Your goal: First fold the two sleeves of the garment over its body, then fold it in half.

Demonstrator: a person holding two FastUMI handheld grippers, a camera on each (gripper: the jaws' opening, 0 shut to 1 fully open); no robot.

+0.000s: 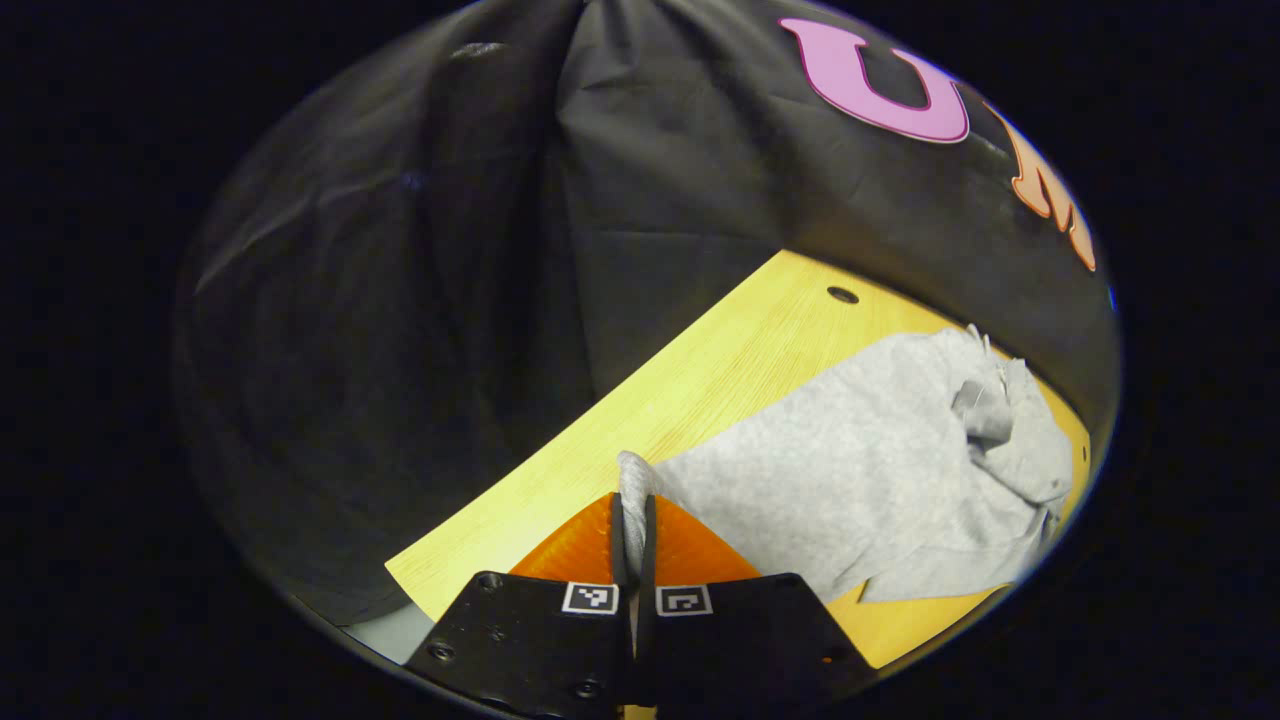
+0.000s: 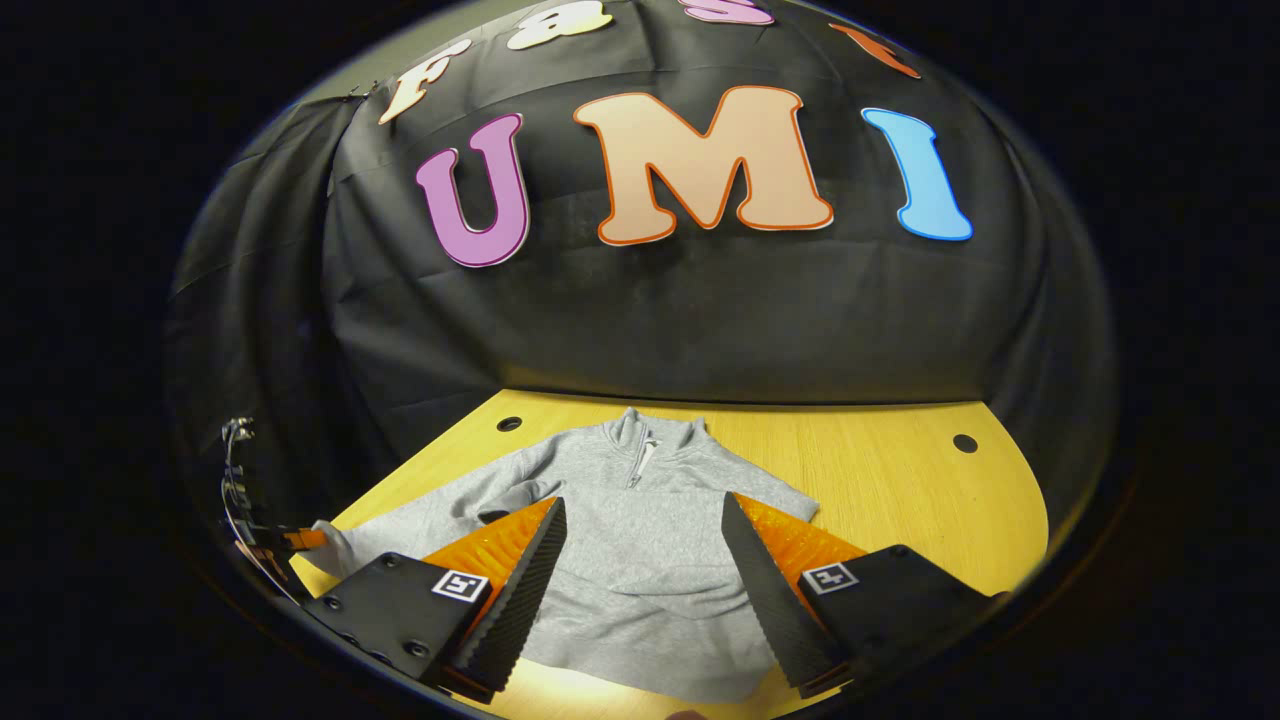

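A grey zip-neck pullover (image 2: 640, 520) lies flat on the wooden table (image 2: 900, 500), collar toward the booth wall. Its left sleeve (image 2: 420, 520) stretches out toward the table's left edge. There the left gripper (image 2: 300, 538) holds the cuff. In the left gripper view, my left gripper (image 1: 633, 500) is shut on that grey cuff (image 1: 634, 475), with the pullover's body (image 1: 860, 480) spread to the right. My right gripper (image 2: 645, 560) hovers open above the pullover's lower body, with nothing between its fingers. Whether the other sleeve lies over the body I cannot tell.
The table has round holes near its back edge (image 2: 509, 423) (image 2: 965, 442). Black cloth walls close in behind and on the left. Thin cables (image 2: 235, 470) hang off the table's left side. Bare wood lies to the right of the pullover.
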